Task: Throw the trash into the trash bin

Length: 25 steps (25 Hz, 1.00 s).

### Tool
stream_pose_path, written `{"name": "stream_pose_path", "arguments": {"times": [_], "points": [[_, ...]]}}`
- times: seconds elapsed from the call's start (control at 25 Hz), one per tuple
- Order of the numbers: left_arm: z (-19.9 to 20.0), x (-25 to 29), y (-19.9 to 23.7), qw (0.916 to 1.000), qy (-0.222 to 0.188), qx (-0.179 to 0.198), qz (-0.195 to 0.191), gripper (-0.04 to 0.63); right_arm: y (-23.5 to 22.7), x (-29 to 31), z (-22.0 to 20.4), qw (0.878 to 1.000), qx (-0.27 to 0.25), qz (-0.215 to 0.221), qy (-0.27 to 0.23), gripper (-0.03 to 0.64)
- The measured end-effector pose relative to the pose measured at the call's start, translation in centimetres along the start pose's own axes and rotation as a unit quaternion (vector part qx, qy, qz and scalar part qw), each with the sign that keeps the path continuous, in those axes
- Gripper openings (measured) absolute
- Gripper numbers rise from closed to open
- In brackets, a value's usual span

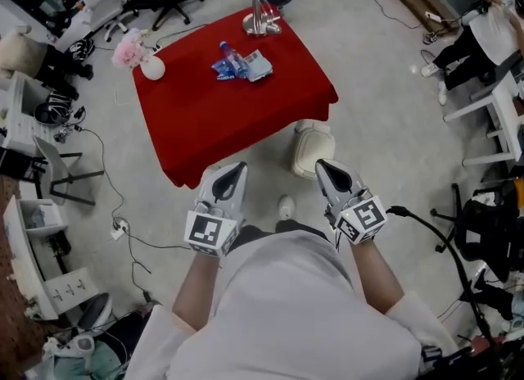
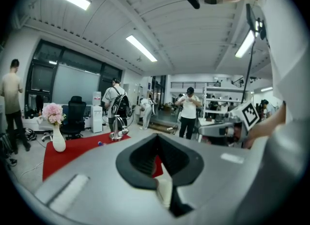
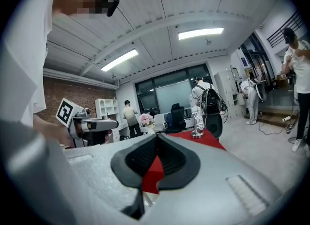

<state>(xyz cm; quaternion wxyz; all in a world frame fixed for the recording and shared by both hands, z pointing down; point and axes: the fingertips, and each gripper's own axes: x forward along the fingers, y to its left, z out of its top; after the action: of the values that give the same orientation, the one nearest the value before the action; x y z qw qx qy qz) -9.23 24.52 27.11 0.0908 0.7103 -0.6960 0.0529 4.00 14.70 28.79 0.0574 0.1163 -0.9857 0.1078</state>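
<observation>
The trash, a blue-capped bottle (image 1: 231,60) and some blue and white wrappers (image 1: 255,65), lies on a red-covered table (image 1: 205,116). A white trash bin (image 1: 313,149) stands on the floor at the table's near right corner. My left gripper (image 1: 238,166) and right gripper (image 1: 322,163) are held side by side in front of my body. Both are short of the table's near edge and both are shut on nothing. In the left gripper view the left gripper (image 2: 157,136) points level at the table (image 2: 72,151). The right gripper (image 3: 157,136) does the same in its own view.
A white vase with pink flowers (image 1: 150,66) stands at the table's left corner and a metal stand (image 1: 262,18) at its far edge. Office chairs, shelves and cables (image 1: 123,227) ring the floor. Several people stand beyond the table (image 2: 189,112).
</observation>
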Motion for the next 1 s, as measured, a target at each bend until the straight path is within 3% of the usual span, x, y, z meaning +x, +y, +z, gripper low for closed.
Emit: {"name": "stream_pose_path", "arguments": {"times": [0.32, 0.72, 0.92, 1.0], "points": [[-0.6, 3.5, 3.9, 0.9997, 0.024, 0.001, 0.008, 0.005, -3.5, 2.9, -1.2, 0.999, 0.012, -0.024, 0.019, 0.0], [-3.9, 7.7, 7.9, 0.9965, 0.052, 0.031, -0.059, 0.005, -6.8, 5.6, -4.9, 0.992, 0.046, -0.113, 0.035, 0.0], [-7.3, 10.4, 8.3, 0.994, 0.085, -0.008, -0.069, 0.004, -9.3, 6.3, -9.7, 0.986, 0.058, -0.146, 0.062, 0.0], [-9.1, 11.6, 8.0, 0.9929, 0.093, -0.008, -0.074, 0.004, -10.5, 6.4, -11.9, 0.983, 0.067, -0.157, 0.074, 0.0]]}}
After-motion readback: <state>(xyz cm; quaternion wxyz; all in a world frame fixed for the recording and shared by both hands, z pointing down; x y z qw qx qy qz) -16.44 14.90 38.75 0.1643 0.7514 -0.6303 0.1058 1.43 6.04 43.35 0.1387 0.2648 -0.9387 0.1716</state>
